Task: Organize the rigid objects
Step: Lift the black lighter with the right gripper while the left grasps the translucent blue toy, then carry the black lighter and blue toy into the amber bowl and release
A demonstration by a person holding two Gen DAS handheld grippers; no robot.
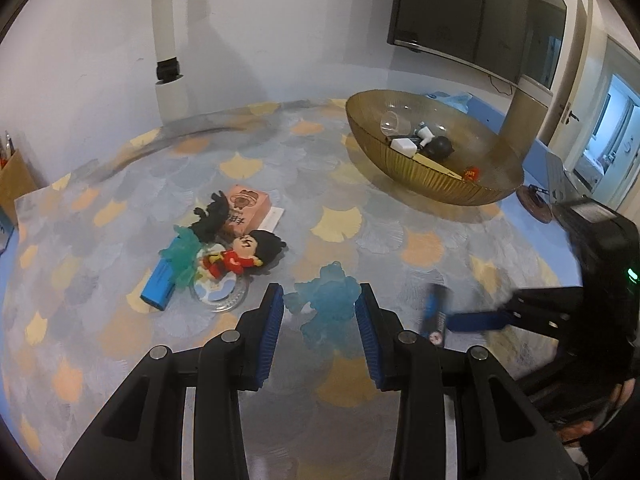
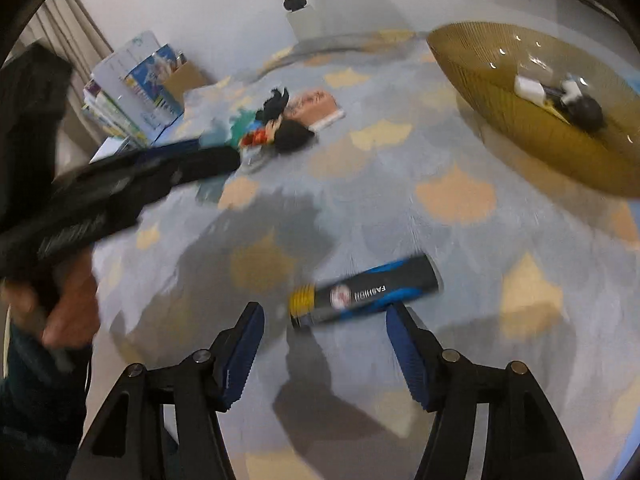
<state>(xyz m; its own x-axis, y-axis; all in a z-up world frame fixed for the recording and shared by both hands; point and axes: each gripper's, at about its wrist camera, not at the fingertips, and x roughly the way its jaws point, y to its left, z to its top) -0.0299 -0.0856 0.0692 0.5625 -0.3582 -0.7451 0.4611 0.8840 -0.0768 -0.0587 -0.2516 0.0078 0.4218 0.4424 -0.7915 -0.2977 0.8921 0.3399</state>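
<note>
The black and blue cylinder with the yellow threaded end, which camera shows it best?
The right wrist view: the black and blue cylinder lies whole, label readable. The left wrist view shows only a blurred sliver beside the right tool.

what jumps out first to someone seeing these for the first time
The big amber glass bowl at the far right of the patterned mat, already holding small items. Then the heap of toys mid-mat, led by a red-and-black doll. Each open tool frames a target: left tool a translucent blue figure, right tool a blue-black tube.
</note>
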